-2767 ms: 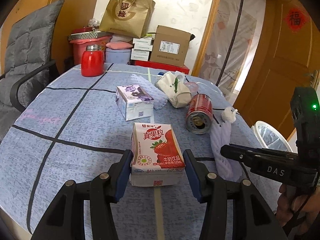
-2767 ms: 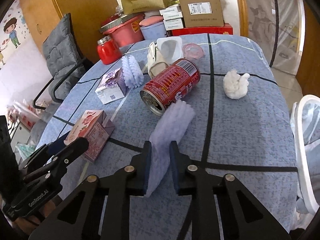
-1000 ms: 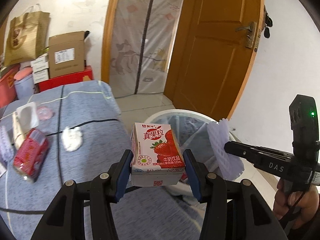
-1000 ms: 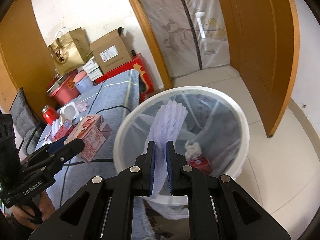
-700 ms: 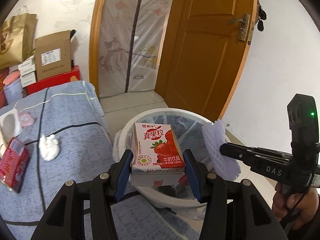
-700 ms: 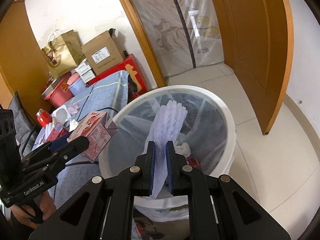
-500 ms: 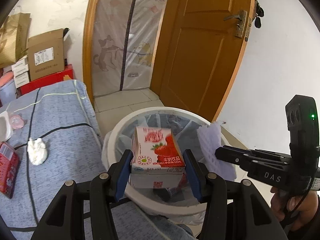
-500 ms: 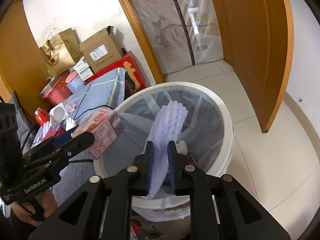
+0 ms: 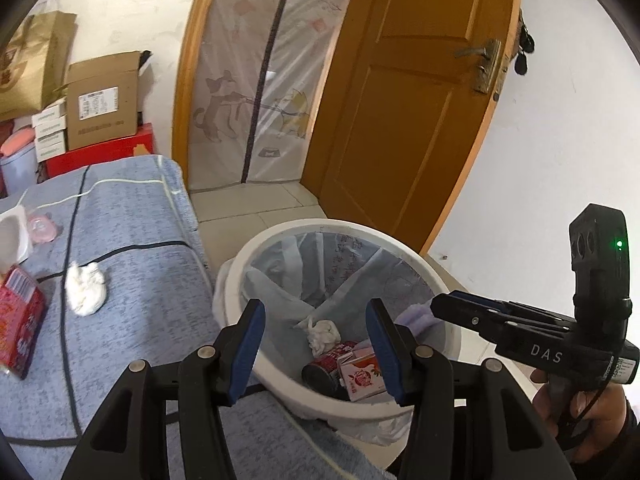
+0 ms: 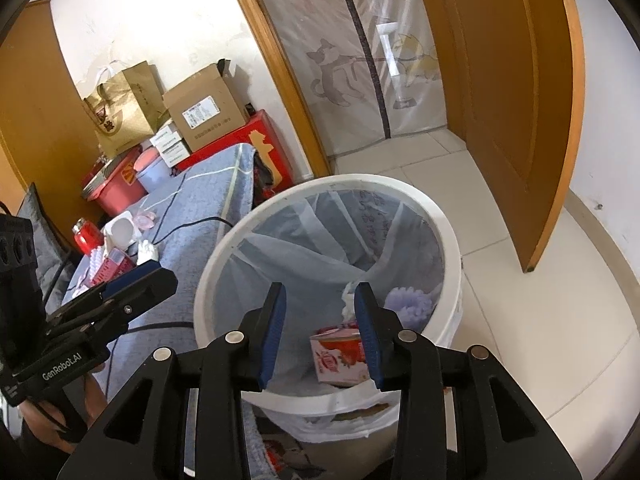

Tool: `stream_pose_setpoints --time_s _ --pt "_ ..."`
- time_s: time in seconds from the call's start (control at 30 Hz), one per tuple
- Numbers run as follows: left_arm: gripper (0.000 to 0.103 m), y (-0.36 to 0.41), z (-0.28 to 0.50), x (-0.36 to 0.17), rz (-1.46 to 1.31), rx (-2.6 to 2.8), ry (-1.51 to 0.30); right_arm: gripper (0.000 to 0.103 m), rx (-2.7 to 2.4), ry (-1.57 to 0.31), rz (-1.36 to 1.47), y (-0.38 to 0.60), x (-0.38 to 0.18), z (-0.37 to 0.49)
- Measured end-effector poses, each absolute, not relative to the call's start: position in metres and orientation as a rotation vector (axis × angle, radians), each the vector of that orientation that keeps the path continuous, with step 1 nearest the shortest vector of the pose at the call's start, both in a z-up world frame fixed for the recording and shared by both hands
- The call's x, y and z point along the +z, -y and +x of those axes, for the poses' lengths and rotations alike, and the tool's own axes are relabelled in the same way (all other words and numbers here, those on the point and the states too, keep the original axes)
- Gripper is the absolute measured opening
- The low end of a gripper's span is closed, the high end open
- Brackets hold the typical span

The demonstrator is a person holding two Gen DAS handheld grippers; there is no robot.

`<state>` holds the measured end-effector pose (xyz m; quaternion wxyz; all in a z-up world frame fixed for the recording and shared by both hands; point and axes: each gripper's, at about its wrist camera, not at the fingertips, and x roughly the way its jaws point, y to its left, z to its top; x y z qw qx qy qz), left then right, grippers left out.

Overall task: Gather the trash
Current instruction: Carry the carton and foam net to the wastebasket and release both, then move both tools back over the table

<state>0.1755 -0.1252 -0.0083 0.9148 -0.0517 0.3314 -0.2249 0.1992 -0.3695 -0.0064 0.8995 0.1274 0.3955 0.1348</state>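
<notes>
Trash is lying on the bottom of the white bin [image 9: 256, 364]: the strawberry carton [image 9: 360, 374], a dark can [image 9: 324, 372], a crumpled tissue [image 9: 322, 330] and the purple foam sheet [image 10: 408, 300] against the liner wall. I am holding both tools over the bin's mouth. The left tool [image 9: 316, 348] is released, with its jaws standing wide apart and nothing between them. The right tool [image 10: 320, 328] is also released and is gripping nothing.

More trash is waiting on the counter [image 9: 132, 240]: a white tissue ball [image 9: 85, 289], a red can [image 9: 16, 320] at the left edge and a white cup [image 9: 12, 232] beside a pink lid [image 9: 42, 229].

To do this step well, I am thinking to lift both tools straight up first, so that the fingers are not catching the thin liner or the rim. Then I would swing them back over the counter with the jaws kept wide. The tissue ball is nearest to the bin, so it looks like the easy next pick. It is soft, so I would close on its middle. The can is probably rolling easily, so I would take it across its body.
</notes>
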Motion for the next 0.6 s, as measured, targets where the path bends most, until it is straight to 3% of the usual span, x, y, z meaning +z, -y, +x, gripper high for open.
stream_pose_setpoints --time_s 0.6 --pt "0.052 0.066 0.123 0.008 -0.134 -0.290 -0.645 0.037 0.436 -0.767 0.180 0.318 0.019 0.166"
